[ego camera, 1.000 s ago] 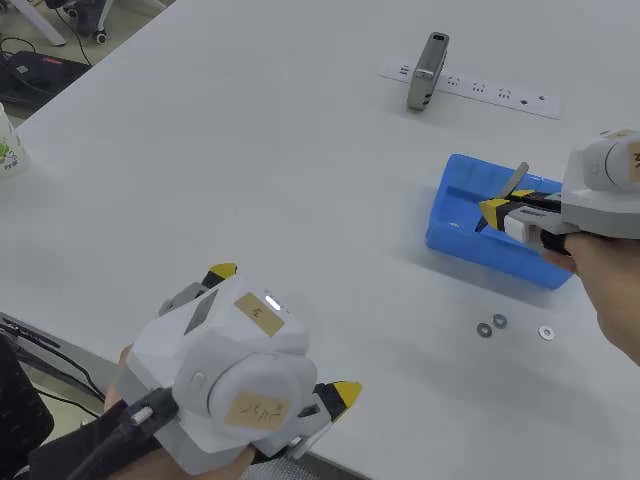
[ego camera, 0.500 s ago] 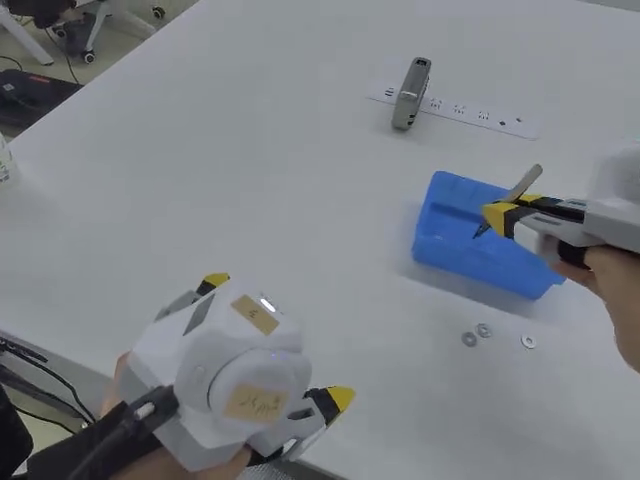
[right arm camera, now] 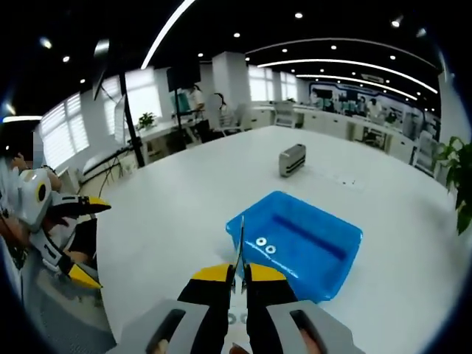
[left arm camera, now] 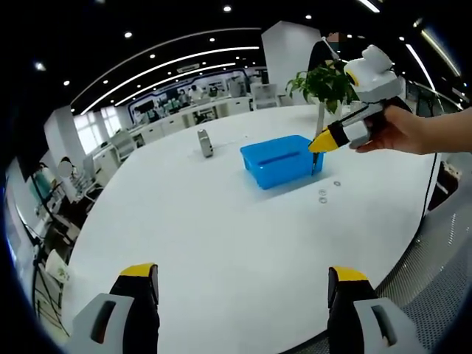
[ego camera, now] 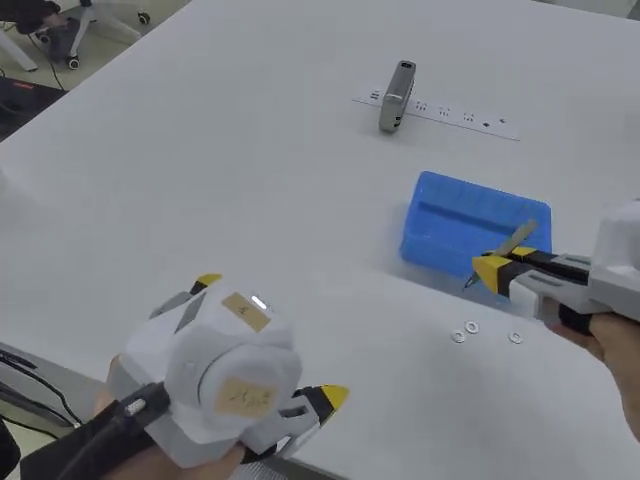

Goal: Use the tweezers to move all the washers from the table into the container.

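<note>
A blue container (ego camera: 475, 222) sits on the white table; two washers (right arm camera: 265, 245) lie inside it. Three more washers (ego camera: 472, 328) lie on the table just in front of it. My right gripper (ego camera: 490, 268) is shut on thin metal tweezers (ego camera: 515, 241), whose tip hangs over the container's near edge, a little above the loose washers. In the right gripper view the tweezers (right arm camera: 240, 247) stick up between the shut jaws in front of the container (right arm camera: 310, 251). My left gripper (ego camera: 270, 340) stands open and holds nothing at the table's near edge; its own view looks at the container (left arm camera: 284, 158) and the right gripper (left arm camera: 324, 141).
A white power strip (ego camera: 440, 108) lies at the far side with a grey device (ego camera: 393, 97) standing on its left end. The table's front edge runs just behind the left gripper. Wide bare tabletop (ego camera: 200, 150) lies to the left of the container.
The right gripper has carried the tweezers from above the container's inside back over its near edge, lower and closer to the loose washers. The left gripper stayed put; the head camera shifted.
</note>
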The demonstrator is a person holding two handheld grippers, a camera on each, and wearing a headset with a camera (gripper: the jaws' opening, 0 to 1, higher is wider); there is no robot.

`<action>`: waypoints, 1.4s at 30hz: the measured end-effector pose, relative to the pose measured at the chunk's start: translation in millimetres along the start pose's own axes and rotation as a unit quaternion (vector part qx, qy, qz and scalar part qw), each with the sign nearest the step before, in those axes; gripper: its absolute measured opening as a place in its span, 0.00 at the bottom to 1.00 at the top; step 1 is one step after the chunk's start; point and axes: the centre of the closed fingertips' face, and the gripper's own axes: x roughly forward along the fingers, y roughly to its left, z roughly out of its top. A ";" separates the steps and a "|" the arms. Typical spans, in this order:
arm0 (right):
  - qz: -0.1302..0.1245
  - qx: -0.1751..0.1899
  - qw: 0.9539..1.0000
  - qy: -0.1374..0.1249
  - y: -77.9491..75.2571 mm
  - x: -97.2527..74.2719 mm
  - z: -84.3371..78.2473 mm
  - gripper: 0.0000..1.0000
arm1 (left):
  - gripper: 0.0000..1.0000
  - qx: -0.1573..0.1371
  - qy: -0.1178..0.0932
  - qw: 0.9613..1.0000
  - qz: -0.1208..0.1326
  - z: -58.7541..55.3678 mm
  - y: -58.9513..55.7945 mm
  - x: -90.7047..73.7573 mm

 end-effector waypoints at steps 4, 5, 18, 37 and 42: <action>0.001 0.005 1.000 0.015 5.2 -0.9 -16.3 0.03 | 0.97 -0.003 0.000 1.000 0.000 -0.2 0.7 -0.2; -0.001 0.003 1.000 0.020 6.0 -0.6 -20.0 0.03 | 0.97 -0.004 0.001 1.000 0.001 -0.5 1.1 -0.2; -0.016 0.007 0.999 0.036 -1.8 7.5 -39.4 0.04 | 0.97 -0.002 0.007 1.000 0.003 -2.7 1.5 0.5; -0.028 0.002 0.999 0.027 0.4 7.3 -43.7 0.03 | 0.96 -0.001 0.011 1.000 0.003 -4.0 1.7 1.1; -0.029 -0.009 0.999 0.037 1.6 4.8 -46.2 0.02 | 0.96 0.000 0.012 1.000 0.002 -4.3 0.8 1.3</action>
